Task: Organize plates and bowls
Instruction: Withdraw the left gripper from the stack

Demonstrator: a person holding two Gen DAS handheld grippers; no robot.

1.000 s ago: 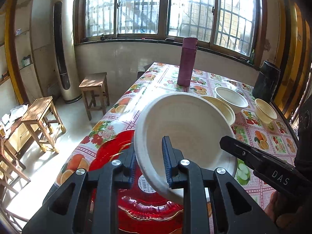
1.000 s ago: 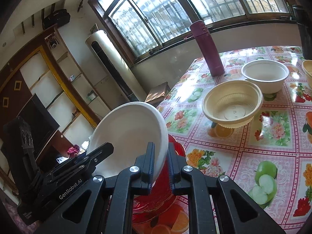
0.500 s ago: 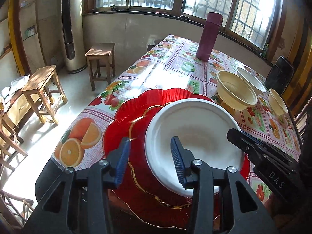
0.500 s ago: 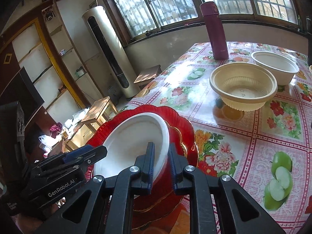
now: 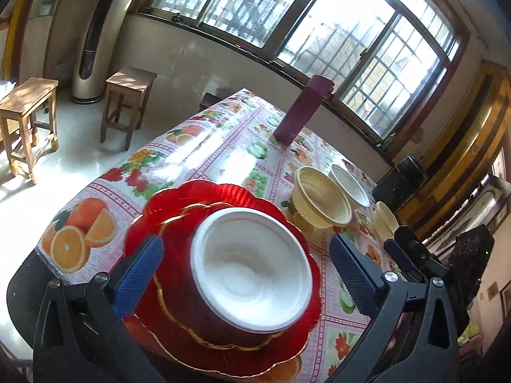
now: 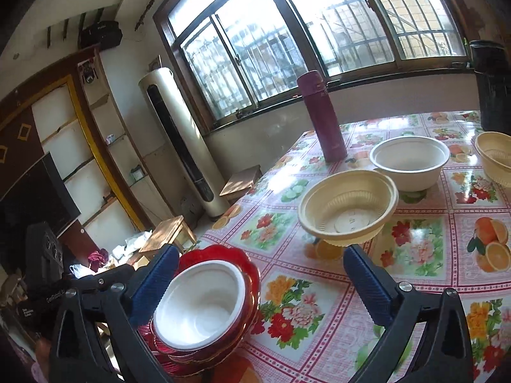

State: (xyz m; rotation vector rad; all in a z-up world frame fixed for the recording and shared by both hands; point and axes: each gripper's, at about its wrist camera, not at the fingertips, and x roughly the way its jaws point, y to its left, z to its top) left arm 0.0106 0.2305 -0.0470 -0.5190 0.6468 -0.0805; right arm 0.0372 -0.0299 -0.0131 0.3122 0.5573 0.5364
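Note:
A white plate (image 5: 252,271) (image 6: 201,306) lies on a stack of red scalloped plates (image 5: 179,217) (image 6: 246,261) at the near corner of the table. My left gripper (image 5: 246,271) straddles the white plate with its jaws opening wide, pads off the rim. My right gripper (image 6: 258,284) hangs over the table beside the stack, jaws opening wide; its left finger overlaps the plate's edge in view without gripping. Farther along the table stand a cream ribbed bowl (image 5: 322,201) (image 6: 348,210), a white bowl (image 5: 349,185) (image 6: 410,162) and a smaller cream bowl (image 5: 386,223) (image 6: 496,159).
A maroon flask (image 5: 303,111) (image 6: 322,118) stands toward the window end of the fruit-print tablecloth (image 5: 204,146) (image 6: 415,252). A black container (image 5: 399,185) (image 6: 491,89) sits at the far right. Wooden stools (image 5: 127,102) and a tall floor unit (image 6: 182,140) stand left of the table.
The white plate, held tilted by both grippers, has been lowered flat onto the red plates. Both grippers have let go and opened wide. The right gripper has drawn back from the plate.

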